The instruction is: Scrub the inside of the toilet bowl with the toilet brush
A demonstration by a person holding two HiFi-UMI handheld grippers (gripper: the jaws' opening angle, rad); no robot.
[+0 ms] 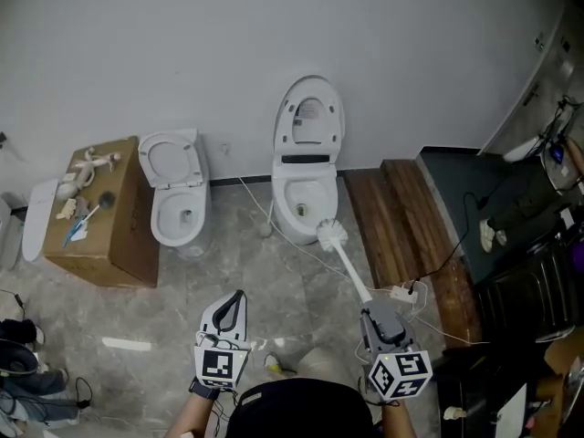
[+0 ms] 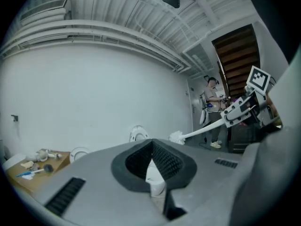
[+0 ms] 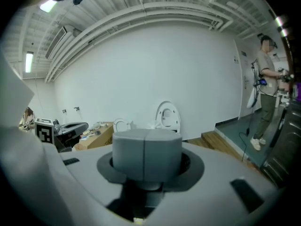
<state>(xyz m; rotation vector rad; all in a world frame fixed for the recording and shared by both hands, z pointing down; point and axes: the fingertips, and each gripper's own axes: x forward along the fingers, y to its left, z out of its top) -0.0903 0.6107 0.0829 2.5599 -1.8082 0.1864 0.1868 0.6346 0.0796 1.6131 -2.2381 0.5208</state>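
Toilet brush (image 1: 346,262) — gripped at the very end of its handle by the right tool (image 1: 369,306), jaws closed on it. The white bristle head sticks out far ahead of the tips, at the front right rim of the toilet bowl (image 1: 290,217); as far as I can tell it is not yet down inside. The bowl sits straight ahead of the right tool, lid (image 1: 308,117) raised. Left tool (image 1: 239,297): jaws together, nothing in them, held to the left of the right one.

Risks, as I judge them:
- The handle is long and held at its far end, so scrubbing force could twist it in the jaws or knock the head against the rim.
- A second toilet (image 1: 178,215) stands ahead of the left tool — the wrong target if aim drifts.
- A power strip (image 1: 402,292) lies on the floor (image 1: 274,281) just right of the right tool's tips; drips or a stray foot there would be bad.
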